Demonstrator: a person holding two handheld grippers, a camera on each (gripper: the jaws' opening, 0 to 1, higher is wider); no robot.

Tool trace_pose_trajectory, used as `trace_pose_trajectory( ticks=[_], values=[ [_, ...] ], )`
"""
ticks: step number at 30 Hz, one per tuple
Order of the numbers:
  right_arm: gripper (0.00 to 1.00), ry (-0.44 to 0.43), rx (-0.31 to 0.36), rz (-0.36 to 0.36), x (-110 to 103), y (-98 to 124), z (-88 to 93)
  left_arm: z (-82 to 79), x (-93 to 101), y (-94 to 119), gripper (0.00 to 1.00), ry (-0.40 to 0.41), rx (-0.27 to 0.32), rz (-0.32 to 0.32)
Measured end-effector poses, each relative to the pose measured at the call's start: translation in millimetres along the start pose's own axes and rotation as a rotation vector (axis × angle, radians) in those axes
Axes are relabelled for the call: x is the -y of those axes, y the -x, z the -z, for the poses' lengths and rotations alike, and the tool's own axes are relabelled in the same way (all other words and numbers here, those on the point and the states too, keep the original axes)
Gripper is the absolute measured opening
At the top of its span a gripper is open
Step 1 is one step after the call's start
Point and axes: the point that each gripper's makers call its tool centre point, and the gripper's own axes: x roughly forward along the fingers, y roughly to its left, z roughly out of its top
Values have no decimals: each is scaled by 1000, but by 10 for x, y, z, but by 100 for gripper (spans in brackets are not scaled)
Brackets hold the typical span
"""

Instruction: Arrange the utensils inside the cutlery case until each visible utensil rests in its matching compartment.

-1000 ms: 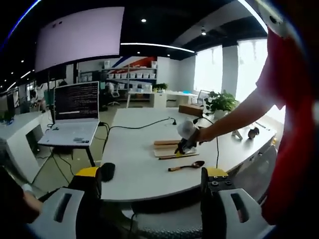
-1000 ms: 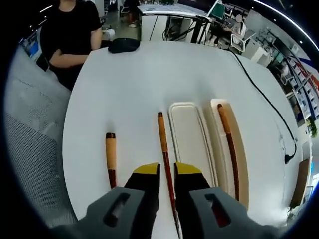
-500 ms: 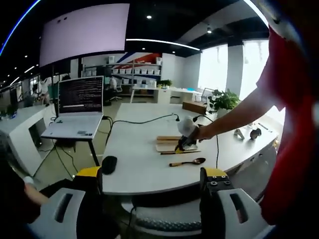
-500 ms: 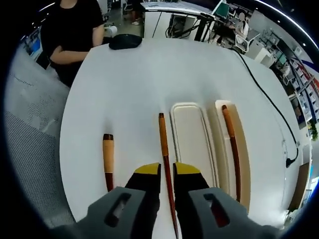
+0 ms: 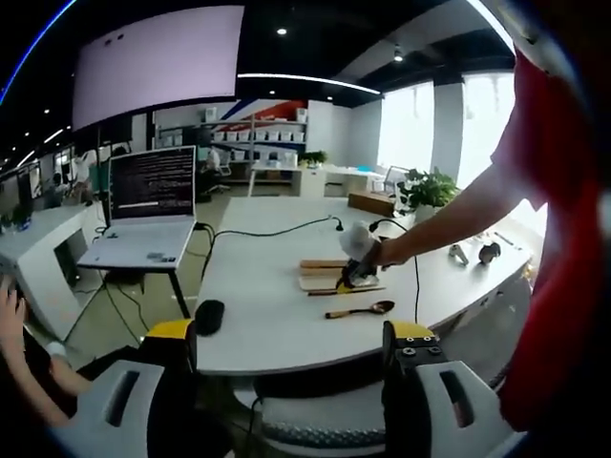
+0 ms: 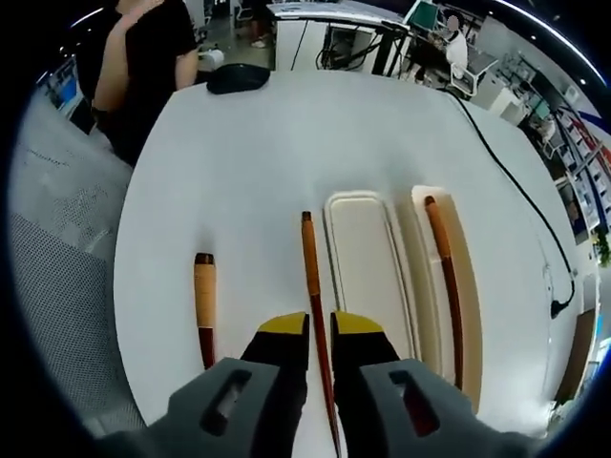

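While my right gripper clenches a chopstick, case at 1 o'clock; left gripper released.

white tabletop. cream cutlery case. reddish-brown chopstick, a second one likewise. spoon: tan handle, dark brown tip. right gripper: grey, yellow tips. black mouse. red sleeve.
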Motion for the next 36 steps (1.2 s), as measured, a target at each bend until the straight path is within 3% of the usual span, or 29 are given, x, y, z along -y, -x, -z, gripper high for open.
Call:
trace_pose_trajectory(
  ticks=[10, 19, 25, 26, 27, 31, 36],
  values=[
    [4, 5, -17, -22, -24, -92, 40, 38, -37, 53, 81, 14, -3, -25],
    [1, 17, -40, -45, -108, -46, 22, 62, -42, 80, 81, 17, -3, -37],
    [1, 95, -109, -64, -125, -19, 73, 71, -68, 83, 80, 25, 3, -38],
    [1, 111, -146, -79, -148, -15, 118, 76, -68, 80, 80, 24, 2, -36],
    [1, 102, -117, -68, -123, -30, 59, 77, -67, 77, 80, 23, 2, -35],
    [1, 95, -167, -82, -91, -47, 104, 67, -48, 70, 80, 25, 7, -31],
    [1, -39, -162, -84, -88, -17, 144, 107, -44, 83, 80, 25, -2, -25]
  ],
)
